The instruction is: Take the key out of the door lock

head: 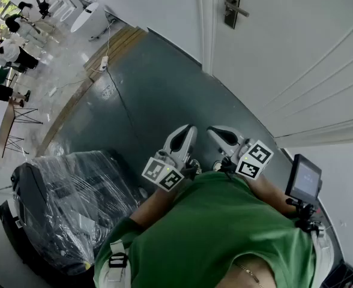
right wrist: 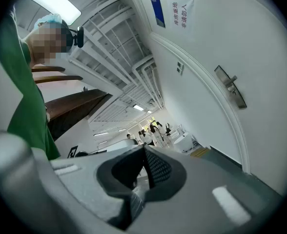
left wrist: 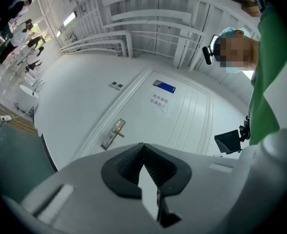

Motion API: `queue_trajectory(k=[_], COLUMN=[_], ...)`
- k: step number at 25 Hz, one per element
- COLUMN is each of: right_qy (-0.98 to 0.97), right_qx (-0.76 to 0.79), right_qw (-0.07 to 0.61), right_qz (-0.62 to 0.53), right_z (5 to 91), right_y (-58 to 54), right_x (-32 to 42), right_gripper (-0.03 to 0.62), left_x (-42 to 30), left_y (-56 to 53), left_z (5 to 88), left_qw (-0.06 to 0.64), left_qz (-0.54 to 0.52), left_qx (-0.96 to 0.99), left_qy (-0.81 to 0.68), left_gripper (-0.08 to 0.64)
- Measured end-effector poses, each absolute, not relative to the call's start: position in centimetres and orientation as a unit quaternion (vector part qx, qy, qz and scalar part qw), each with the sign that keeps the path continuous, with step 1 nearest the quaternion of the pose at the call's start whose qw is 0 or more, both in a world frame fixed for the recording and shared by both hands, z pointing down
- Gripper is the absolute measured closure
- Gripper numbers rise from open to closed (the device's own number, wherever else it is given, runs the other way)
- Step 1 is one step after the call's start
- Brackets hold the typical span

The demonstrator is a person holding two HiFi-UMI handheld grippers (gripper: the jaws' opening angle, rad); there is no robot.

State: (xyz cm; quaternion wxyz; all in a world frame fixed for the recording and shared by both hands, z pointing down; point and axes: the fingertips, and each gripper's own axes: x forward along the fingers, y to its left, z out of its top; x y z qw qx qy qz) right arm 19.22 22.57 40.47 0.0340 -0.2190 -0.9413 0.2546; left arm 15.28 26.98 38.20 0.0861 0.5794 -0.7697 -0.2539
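We hold the left tongs and the right tongs side by side, close in front of our green shirt, both pointing toward the white door. Each pair is pressed together at the tips with nothing between them. The door lock, a metal plate with a lever handle, sits on the door well apart from both tongs. The key is too small to make out there. A plastic-wrapped machine stands on the dark floor to our left.
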Motion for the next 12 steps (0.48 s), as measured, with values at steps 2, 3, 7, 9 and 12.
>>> queue_trajectory(k=[2, 3, 7, 9, 12], right_qy=[-0.942, -0.942, -0.941, -0.941, -0.940], right_qx=[-0.219, -0.219, -0.219, -0.219, -0.220], right_qw=[0.036, 0.037, 0.038, 0.038, 0.037], right_qz=[0.254, 0.253, 0.254, 0.255, 0.260], right_z=[40.50, 40.52, 40.53, 40.52, 40.44], right_y=[22.66, 22.70, 22.73, 22.76, 22.78], right_x=[19.26, 19.27, 19.37, 19.39, 19.32], right_gripper=[0.589, 0.589, 0.589, 0.589, 0.589], left_x=[15.28, 15.29, 15.40, 15.45, 15.43], left_y=[27.08, 27.12, 27.15, 27.13, 27.14], left_z=[38.22, 38.24, 38.36, 38.35, 38.31], left_qw=[0.087, 0.087, 0.090, 0.091, 0.092], left_qz=[-0.255, -0.255, -0.257, -0.258, -0.260], left_qx=[0.579, 0.578, 0.576, 0.576, 0.576], left_qy=[-0.770, -0.770, -0.770, -0.770, -0.770], left_gripper=[0.560, 0.560, 0.560, 0.560, 0.560])
